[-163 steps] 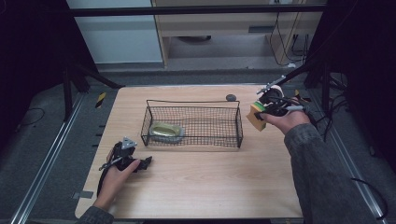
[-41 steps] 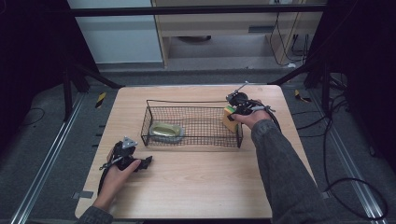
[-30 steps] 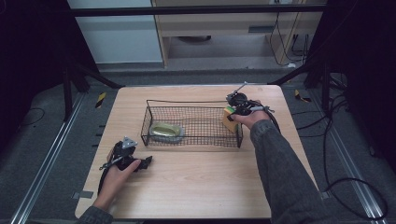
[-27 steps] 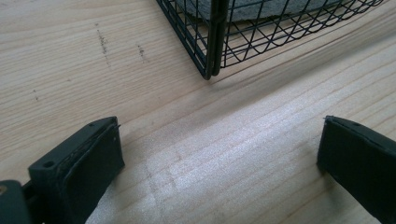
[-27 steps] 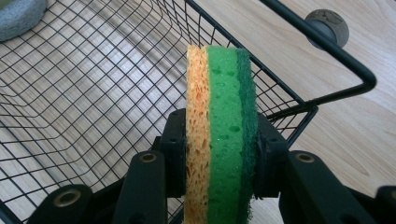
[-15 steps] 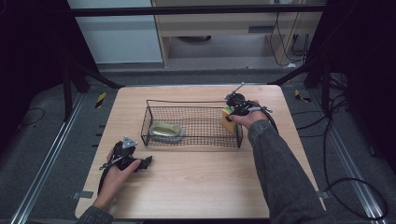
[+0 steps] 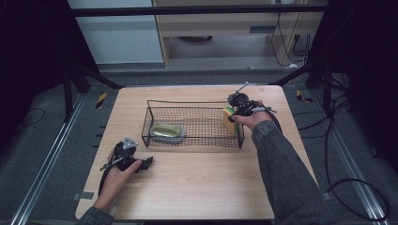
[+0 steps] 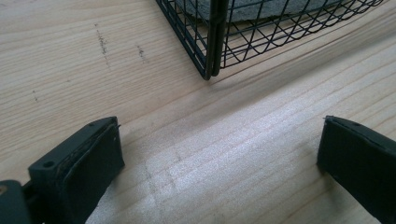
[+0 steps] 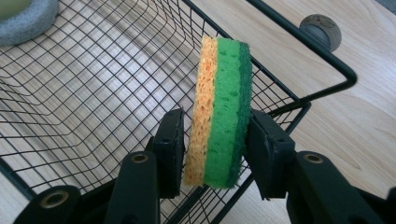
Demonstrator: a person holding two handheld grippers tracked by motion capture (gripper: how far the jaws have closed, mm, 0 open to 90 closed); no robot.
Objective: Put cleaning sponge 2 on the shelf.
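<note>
Placing step, it seems: sponge [image 9: 219,112] clamped on edge in the right tool [image 9: 212,140], just inside the basket's [image 7: 192,103] right end. Next: lower, then release. Left tool [image 8: 215,168] gaping empty off the basket's near-left corner.

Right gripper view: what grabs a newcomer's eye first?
The yellow-and-green sponge, clamped on edge in the right gripper over the wire basket's right end. In the high view, a grey-rimmed item lies at the basket's left end, and the left gripper rests open on the table.
</note>
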